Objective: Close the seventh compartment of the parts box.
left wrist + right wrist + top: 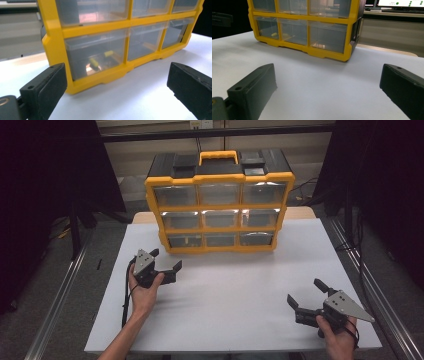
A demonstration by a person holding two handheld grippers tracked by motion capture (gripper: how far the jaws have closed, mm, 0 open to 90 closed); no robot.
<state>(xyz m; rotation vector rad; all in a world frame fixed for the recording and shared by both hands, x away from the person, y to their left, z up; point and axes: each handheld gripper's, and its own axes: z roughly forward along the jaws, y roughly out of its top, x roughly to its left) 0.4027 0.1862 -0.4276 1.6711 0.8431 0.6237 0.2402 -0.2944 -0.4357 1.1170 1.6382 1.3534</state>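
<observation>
Both claws stood wide and empty: left gripper (167, 259) near the yellow plastic drawer cabinet's (219, 209) bottom-left clear drawer (96, 55), likely to open it; right gripper (305, 297) waited well apart.

A white table (240, 305) fills the middle, pale wood showing along its far edge. Dark curtains (45, 195) hang on both sides, over grey floor (60, 265) with metal rails (57, 300). At the back, a beige wall (300, 150) under a black bar (215, 132).
</observation>
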